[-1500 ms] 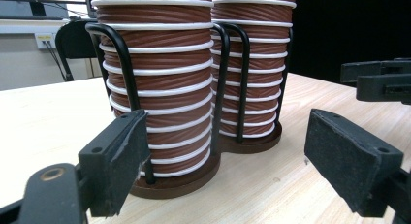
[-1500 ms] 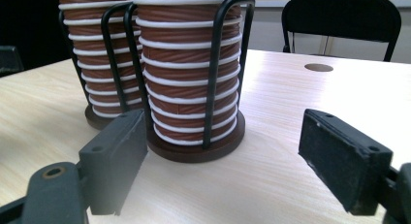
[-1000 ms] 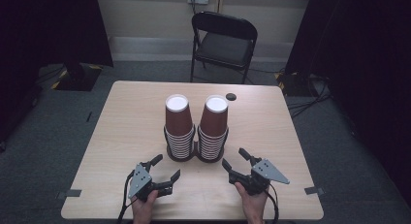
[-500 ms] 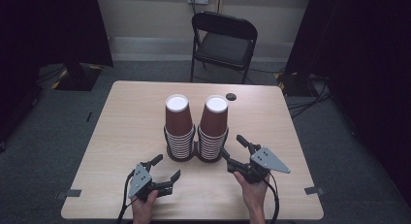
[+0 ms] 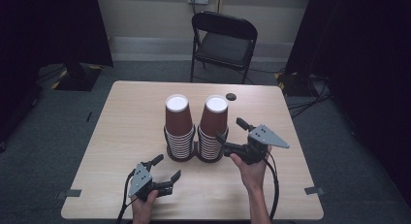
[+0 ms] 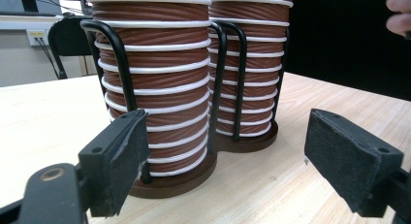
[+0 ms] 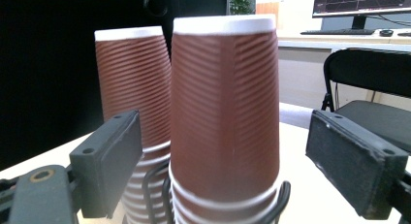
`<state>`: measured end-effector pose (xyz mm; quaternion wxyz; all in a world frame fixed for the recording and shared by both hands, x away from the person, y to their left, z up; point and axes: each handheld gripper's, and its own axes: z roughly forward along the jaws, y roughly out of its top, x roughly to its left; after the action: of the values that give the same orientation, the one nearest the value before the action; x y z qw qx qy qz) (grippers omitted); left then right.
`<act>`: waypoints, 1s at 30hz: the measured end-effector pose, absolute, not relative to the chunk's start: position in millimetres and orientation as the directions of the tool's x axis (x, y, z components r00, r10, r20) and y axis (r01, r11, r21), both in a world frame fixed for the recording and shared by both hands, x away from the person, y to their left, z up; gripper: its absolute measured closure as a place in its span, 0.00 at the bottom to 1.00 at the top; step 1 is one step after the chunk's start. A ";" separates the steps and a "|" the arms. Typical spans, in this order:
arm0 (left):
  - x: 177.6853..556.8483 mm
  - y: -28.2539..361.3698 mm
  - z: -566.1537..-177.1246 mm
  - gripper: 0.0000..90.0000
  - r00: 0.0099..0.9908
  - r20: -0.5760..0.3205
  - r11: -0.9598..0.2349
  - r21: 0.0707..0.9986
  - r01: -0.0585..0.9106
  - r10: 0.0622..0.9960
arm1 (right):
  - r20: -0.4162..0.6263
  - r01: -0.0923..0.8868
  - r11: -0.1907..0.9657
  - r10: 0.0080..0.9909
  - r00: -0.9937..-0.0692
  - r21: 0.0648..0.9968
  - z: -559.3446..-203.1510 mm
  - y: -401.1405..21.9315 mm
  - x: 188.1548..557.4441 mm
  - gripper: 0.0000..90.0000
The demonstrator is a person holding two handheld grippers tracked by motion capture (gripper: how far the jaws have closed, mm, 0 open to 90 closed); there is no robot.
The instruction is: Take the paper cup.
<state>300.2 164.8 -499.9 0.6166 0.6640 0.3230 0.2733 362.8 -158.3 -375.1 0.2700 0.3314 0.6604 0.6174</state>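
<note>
High view: right gripper (image 5: 231, 131) lined up on the right cup stack (image 5: 213, 129), jaws just opened, nothing between them.
Stack stands upright in a black wire holder (image 5: 194, 153) mid-table, just left of that gripper; left cup stack (image 5: 178, 127) beside it. Left gripper (image 5: 167, 168) sits near edge, spread wide, empty, farther from the cups.
Left gripper view: holder base (image 6: 174, 180) and ringed rims ahead, apart from the pads.
Right gripper view: top cup (image 7: 225, 107) centred between the spread pads, long axis vertical, not pinched yet.
</note>
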 end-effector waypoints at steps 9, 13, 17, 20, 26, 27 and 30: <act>299.9 164.9 -499.9 0.18 0.641 -0.036 -0.030 0.995 0.091 0.767 | 0.067 0.134 0.026 0.761 -0.645 0.991 -364.3 -149.6 387.2 0.14; 299.8 165.0 -499.9 0.18 0.642 -0.035 -0.030 0.995 0.091 0.766 | 0.066 0.129 0.024 0.758 -0.648 0.991 -363.6 -145.2 394.5 0.14; 299.9 165.3 -500.0 0.18 0.643 -0.032 -0.032 0.996 0.088 0.765 | 0.074 0.147 0.032 0.746 -0.662 0.989 -365.4 -138.8 403.7 0.14; 299.8 165.4 -500.0 0.18 0.643 -0.035 -0.030 0.995 0.090 0.765 | 0.079 0.157 0.035 0.745 -0.662 0.987 -366.7 -135.8 407.6 0.14; 299.7 165.4 -500.1 0.18 0.642 -0.036 -0.028 0.996 0.088 0.766 | 0.086 0.178 0.048 0.735 -0.672 0.983 -371.8 -126.8 417.5 0.14; 299.8 165.4 -500.1 0.18 0.642 -0.036 -0.027 0.996 0.088 0.766 | 0.085 0.181 0.051 0.738 -0.670 0.982 -373.1 -125.3 418.4 0.13; 299.8 165.4 -500.0 0.18 0.643 -0.034 -0.030 0.996 0.088 0.765 | 0.085 0.191 0.060 0.739 -0.668 0.980 -376.4 -122.7 421.6 0.13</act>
<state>299.8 165.4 -500.0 0.6178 0.6632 0.3217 0.2740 421.6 -122.7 -376.4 0.2291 0.3366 0.6909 0.5973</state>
